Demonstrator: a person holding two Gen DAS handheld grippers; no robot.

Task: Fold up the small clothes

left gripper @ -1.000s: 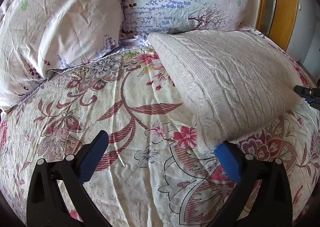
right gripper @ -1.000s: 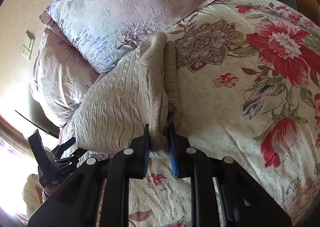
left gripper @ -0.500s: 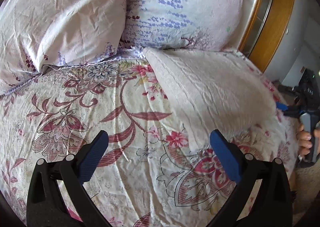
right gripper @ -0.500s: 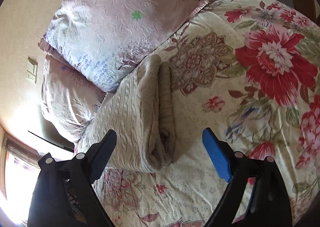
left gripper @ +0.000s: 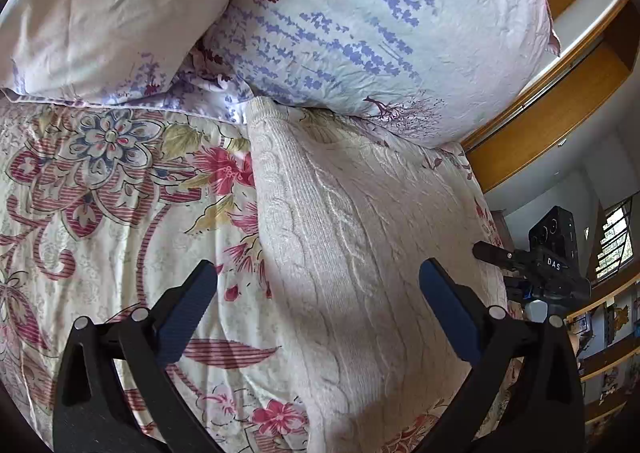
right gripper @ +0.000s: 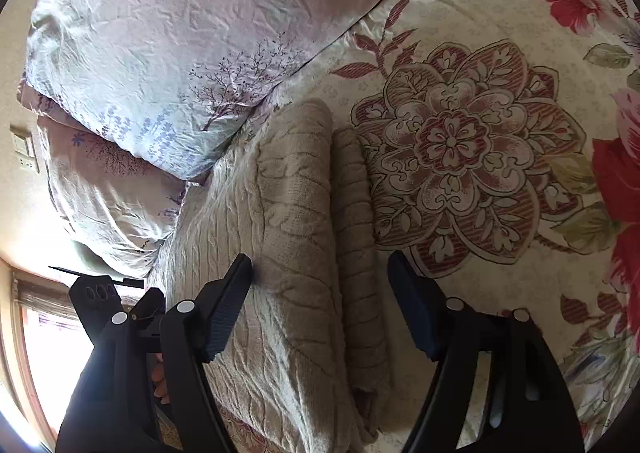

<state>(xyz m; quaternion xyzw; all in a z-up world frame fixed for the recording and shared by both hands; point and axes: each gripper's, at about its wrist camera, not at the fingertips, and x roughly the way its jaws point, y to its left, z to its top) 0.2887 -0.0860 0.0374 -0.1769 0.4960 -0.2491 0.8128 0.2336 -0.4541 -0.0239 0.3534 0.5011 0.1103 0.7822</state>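
Right gripper (right gripper: 320, 305): my blue-padded fingers (right gripper: 230, 305) stand wide apart, one on either side of the stacked folded edge of the cream cable-knit sweater (right gripper: 296, 237). A second ago these pads were pinched on that edge; half a second ago they had already sprung open, and they are now lower and closer over the fold, gripping nothing.

Left gripper (left gripper: 316, 313): my fingers (left gripper: 188, 313) are likewise spread and empty, as in both earlier views. The right pad lies over the knit, the left over bare floral bedspread (left gripper: 104, 197). This gripper has moved in over the sweater (left gripper: 360, 253), which now fills far more of the view than it did a second ago.

Garment: a long folded bundle on the bedspread, its far end touching the lower edge of the white pillow with lavender sprigs (left gripper: 380, 25), near the head of the bed. From the right wrist view the layers show as two thick ridges side by side, the narrower one toward the large printed flower. A second, pale pink crumpled pillow (left gripper: 112, 5) lies beside the first, apart from the sweater.

Reading: I judge the release to mark one fold as laid and holding its shape. With both grippers open above the bundle, the likely next step is a fresh grasp for a further fold, or a pat to flatten it.
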